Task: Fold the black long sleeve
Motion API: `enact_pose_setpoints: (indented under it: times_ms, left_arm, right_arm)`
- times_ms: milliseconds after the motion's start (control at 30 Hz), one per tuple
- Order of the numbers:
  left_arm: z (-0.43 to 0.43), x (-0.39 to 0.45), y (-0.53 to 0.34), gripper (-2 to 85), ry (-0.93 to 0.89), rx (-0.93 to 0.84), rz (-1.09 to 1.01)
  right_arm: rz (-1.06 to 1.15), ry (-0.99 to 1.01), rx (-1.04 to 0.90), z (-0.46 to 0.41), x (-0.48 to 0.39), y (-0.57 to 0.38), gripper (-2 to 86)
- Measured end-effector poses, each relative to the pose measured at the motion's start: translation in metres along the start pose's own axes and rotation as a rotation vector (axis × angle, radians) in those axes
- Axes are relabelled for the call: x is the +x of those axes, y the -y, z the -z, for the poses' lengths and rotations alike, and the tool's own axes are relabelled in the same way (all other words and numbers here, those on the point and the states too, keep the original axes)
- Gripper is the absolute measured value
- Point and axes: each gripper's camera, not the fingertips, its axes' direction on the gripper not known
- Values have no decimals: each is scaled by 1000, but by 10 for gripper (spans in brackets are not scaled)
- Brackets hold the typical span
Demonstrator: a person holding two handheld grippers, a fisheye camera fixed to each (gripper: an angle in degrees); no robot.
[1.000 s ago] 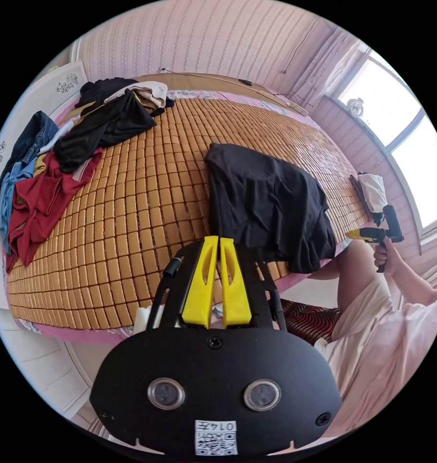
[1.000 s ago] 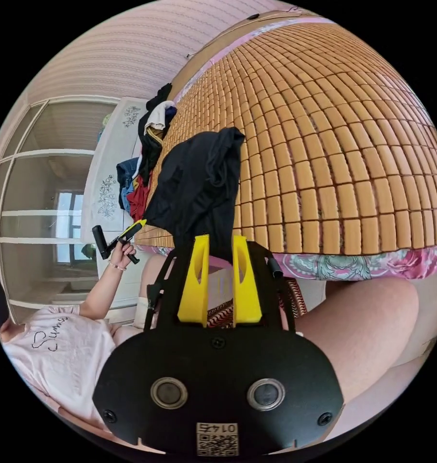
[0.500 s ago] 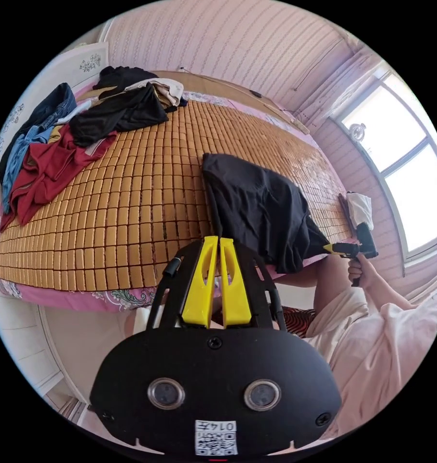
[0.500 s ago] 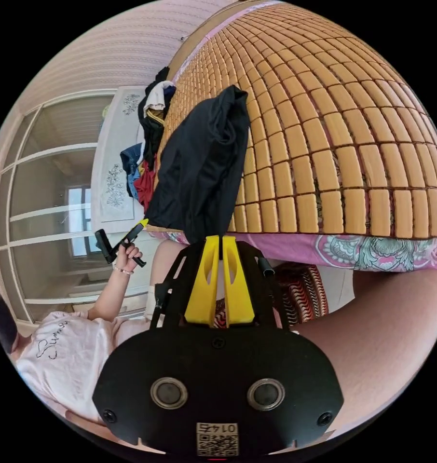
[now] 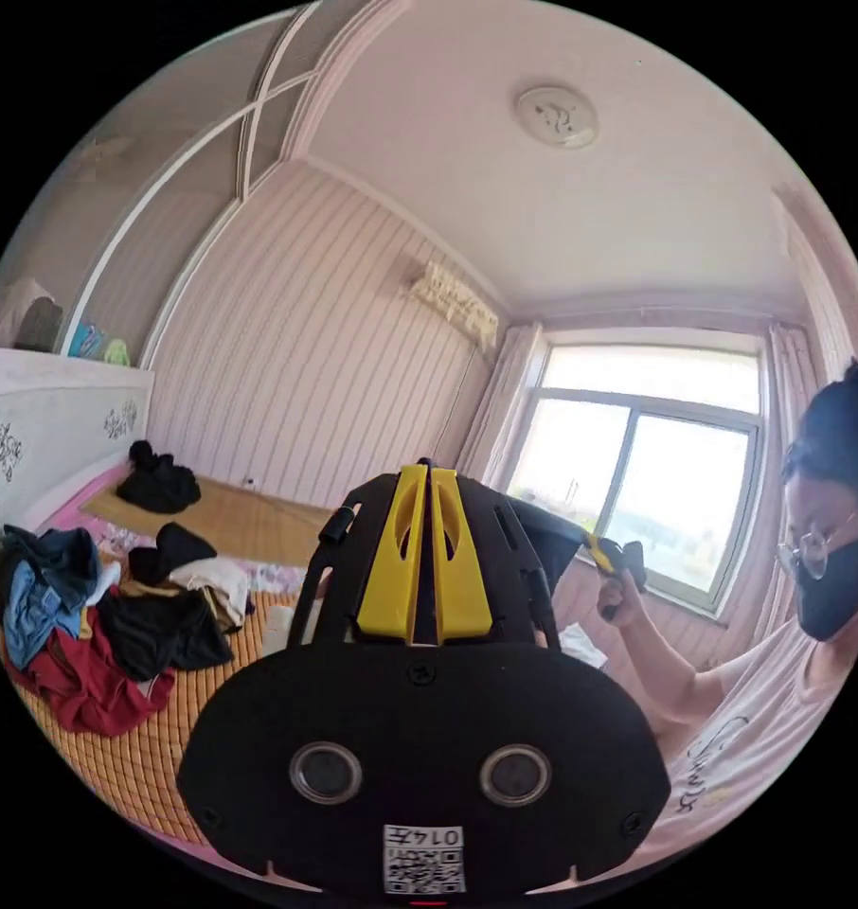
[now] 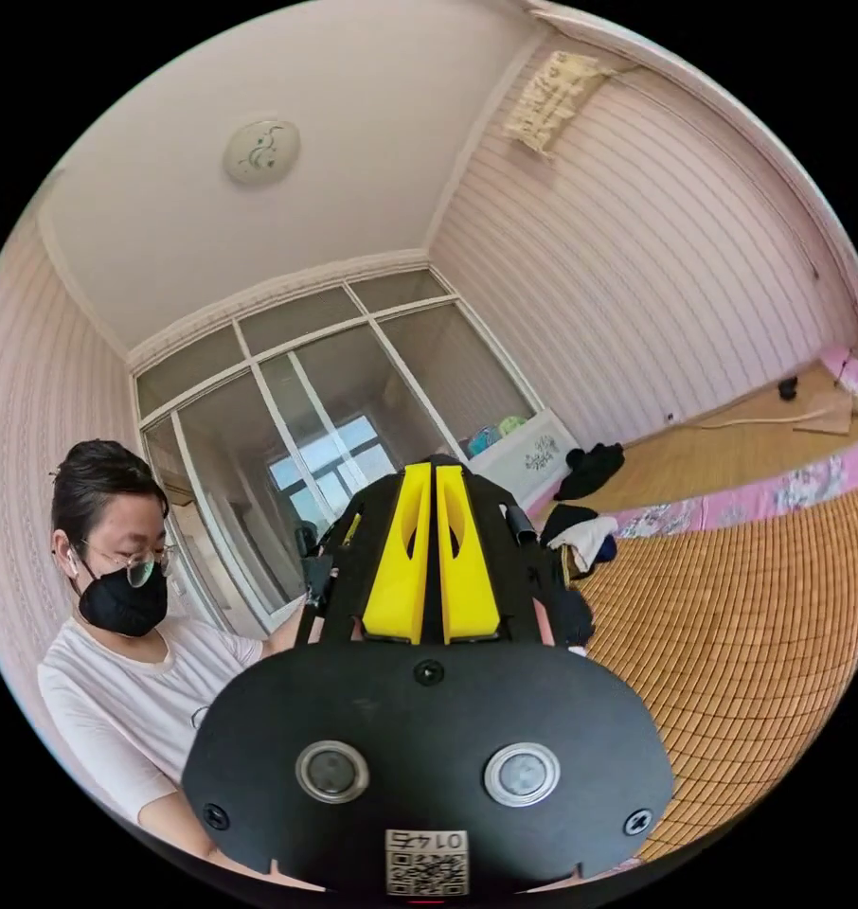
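The black long sleeve [image 5: 547, 540] is lifted off the bed and stretches as a dark band from behind my left gripper [image 5: 427, 471] across to my right gripper [image 5: 592, 547], which a hand holds near the window. My left gripper's yellow jaws are closed, with a dark sliver of cloth between them. In the right gripper view my right gripper [image 6: 436, 471] is likewise closed on dark cloth. More of the black long sleeve [image 6: 571, 611] hangs behind its mount. Most of the garment is hidden by the two mounts.
A pile of red, blue and black clothes [image 5: 88, 634] lies on the bamboo mat [image 5: 154, 757] of the bed, with another dark heap [image 5: 159, 483] near the headboard. The person [image 5: 827, 568] stands beside the window [image 5: 656, 473]. Glass doors [image 6: 334, 398] rise behind the person [image 6: 116, 587].
Both grippers have swung upward and carried the black long sleeve up off the mat. The views now take in walls and ceiling where they looked down on the bed.
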Motion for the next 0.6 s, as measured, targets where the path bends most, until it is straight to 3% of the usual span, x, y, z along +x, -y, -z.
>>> enact_pose_setpoints:
  times_ms: [167,333,400,500,600]
  left_arm:
    - [67,94,12,-10,155,123,-200]
    - [136,147,55,-10,62,304,-247]
    - [158,169,72,-10,24,382,-293]
    - [163,192,96,-10,83,403,-365]
    - [159,198,112,-10,104,407,-358]
  right_arm:
    - [127,-23,-8,29,-89,23,-1]
    - [350,188,140,83,-190,46,-1]
    - [487,145,167,95,-241,55,0]
    - [604,-113,148,92,-294,68,0]
    - [564,-25,83,84,-305,90,0]
